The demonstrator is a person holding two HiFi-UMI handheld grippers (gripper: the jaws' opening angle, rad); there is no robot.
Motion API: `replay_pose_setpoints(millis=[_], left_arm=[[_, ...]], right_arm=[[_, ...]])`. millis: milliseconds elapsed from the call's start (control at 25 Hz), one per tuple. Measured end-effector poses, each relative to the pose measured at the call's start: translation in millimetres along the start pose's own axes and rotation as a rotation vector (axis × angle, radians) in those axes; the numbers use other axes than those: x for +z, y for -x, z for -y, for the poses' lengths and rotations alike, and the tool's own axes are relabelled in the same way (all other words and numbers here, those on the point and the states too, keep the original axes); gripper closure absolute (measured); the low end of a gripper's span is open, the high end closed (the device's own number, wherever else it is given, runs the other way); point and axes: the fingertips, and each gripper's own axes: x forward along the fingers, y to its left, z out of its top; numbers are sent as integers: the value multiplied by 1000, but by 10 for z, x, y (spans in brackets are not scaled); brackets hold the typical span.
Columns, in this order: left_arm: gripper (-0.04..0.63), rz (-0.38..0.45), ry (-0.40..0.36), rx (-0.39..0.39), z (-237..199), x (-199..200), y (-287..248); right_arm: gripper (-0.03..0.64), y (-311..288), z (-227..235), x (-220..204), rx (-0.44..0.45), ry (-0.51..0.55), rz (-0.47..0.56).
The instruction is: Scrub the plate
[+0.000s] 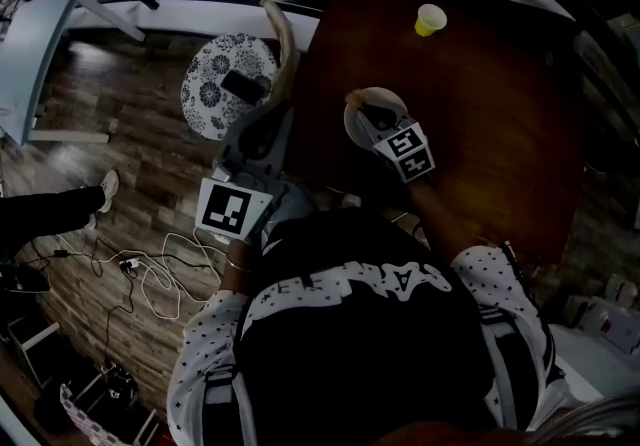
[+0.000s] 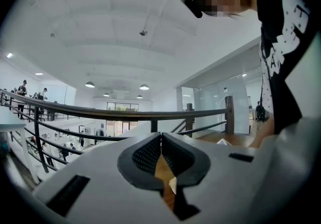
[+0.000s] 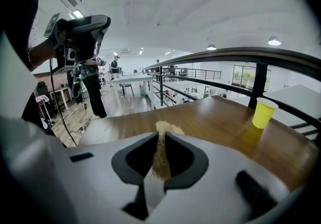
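Left gripper (image 2: 161, 153) clamps plate (image 1: 282, 49), right gripper (image 3: 160, 153) clamps sponge (image 3: 168, 128) — wooden table (image 3: 215, 117), railing (image 3: 259, 85).

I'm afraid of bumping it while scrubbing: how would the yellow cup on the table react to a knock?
The yellow cup looks thin-walled and disposable, so probably light and easily shoved. It narrows toward its base, so it would likely tip. On the smooth table it might slide first.

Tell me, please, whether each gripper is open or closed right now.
Left gripper: closed on a thin tan piece.
Right gripper: closed on a tan scrubbing pad.
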Motion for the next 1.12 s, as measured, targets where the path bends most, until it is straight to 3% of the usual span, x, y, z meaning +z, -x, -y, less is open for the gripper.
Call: replay_pose_setpoints(millis=[1120], left_arm=[[580, 24, -3, -16, 152, 20, -25]], right_arm=[[568, 139, -464, -124, 95, 9, -11]])
